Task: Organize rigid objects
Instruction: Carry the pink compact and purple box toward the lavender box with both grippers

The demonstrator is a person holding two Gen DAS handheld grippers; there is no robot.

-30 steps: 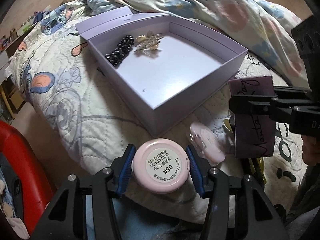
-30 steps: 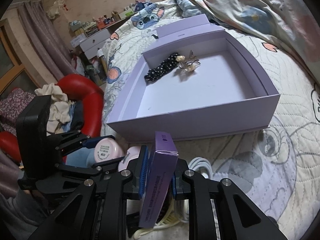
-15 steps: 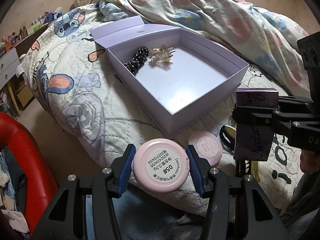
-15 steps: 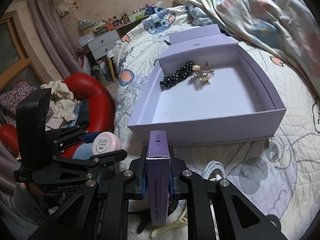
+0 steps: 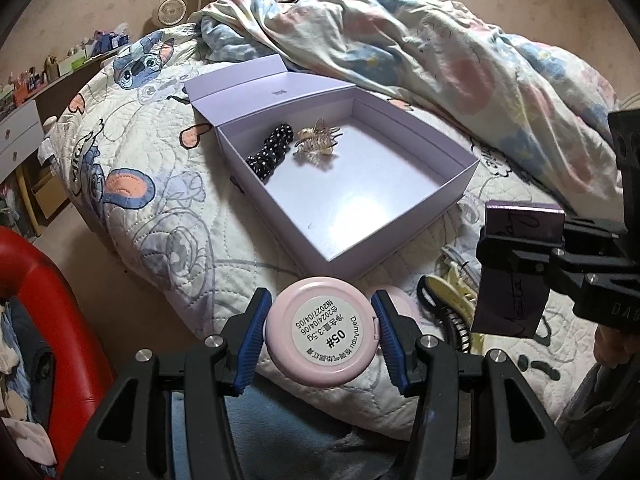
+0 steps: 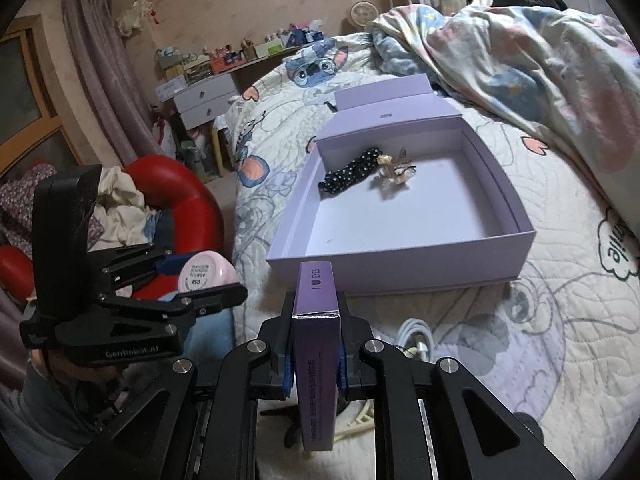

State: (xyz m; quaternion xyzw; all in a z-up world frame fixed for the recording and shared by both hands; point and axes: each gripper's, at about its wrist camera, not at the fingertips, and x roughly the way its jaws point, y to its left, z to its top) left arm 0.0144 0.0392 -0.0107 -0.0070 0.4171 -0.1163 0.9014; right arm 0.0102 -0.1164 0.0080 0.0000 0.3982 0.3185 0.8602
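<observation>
Both lifted since a second ago, box [image 5: 352, 184] now farther off and lower in each view, more quilt [image 5: 132, 184] showing at its near wall. Left gripper [image 5: 320, 330] clamped on pink compact [image 5: 322, 334], label up, held past the bed's near edge. Right gripper [image 6: 314, 364] pinched tight on slim purple carton [image 6: 316, 344], upright, just short of the box's near wall. Two done already: black scrunchie [image 5: 270, 152] and gold claw clip [image 5: 318, 144], side by side at the box's far left corner. Two in hand, not yet in. Left on the quilt by the near edge: second pink compact [image 5: 400, 300], dark clip [image 5: 448, 312], white cable [image 6: 416, 336]. Plenty of bare floor in the box's near half; lid flap [image 5: 256, 84] lying open behind, duvet [image 5: 420, 56] heaped beyond the far right wall, well clear.
</observation>
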